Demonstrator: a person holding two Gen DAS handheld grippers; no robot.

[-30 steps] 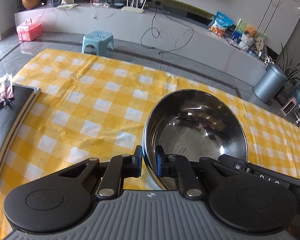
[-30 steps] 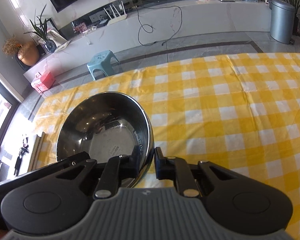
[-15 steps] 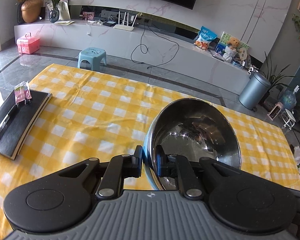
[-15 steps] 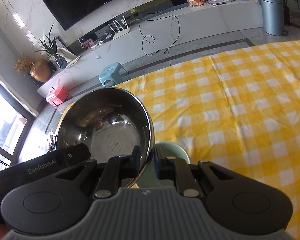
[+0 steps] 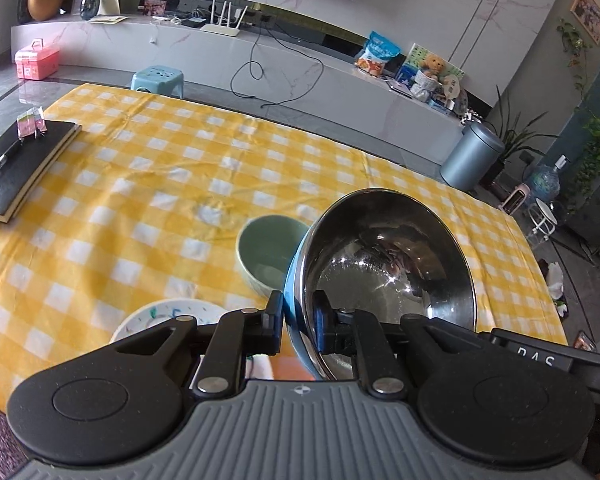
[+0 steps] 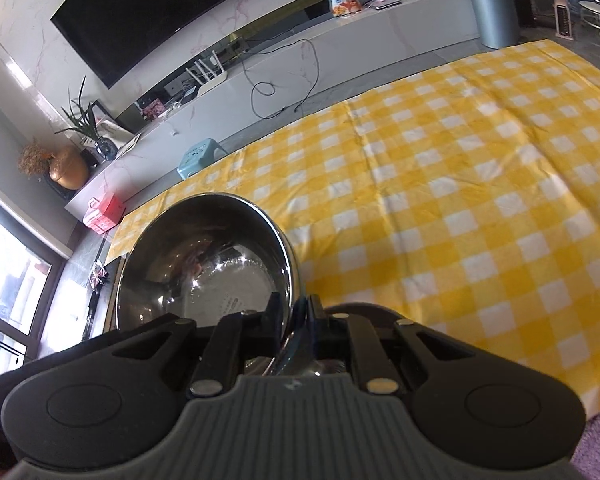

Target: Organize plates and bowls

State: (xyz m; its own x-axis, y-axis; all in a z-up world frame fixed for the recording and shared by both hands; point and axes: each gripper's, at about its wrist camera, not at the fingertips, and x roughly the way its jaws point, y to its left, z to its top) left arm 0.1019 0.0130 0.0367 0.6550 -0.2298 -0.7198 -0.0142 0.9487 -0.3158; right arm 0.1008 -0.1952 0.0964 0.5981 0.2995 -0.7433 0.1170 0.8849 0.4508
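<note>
Steel bowl (image 5: 388, 264) held tilted above the checked tabletop (image 5: 140, 200), gripped at opposite sides of its rim; left tool (image 5: 298, 322) clamped on the rim, one finger inside and one outside; right tool (image 6: 294, 320) likewise clamped on the rim; green bowl (image 5: 266, 254) on the cloth just left of the steel bowl; patterned plate (image 5: 160, 314) nearer, partly hidden; black notebook (image 5: 24, 168) at far left.

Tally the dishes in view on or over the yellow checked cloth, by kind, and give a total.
Steel bowl, rim held in the left claw and the right claw: 1
Green bowl: 1
Patterned white plate: 1
Total: 3
</note>
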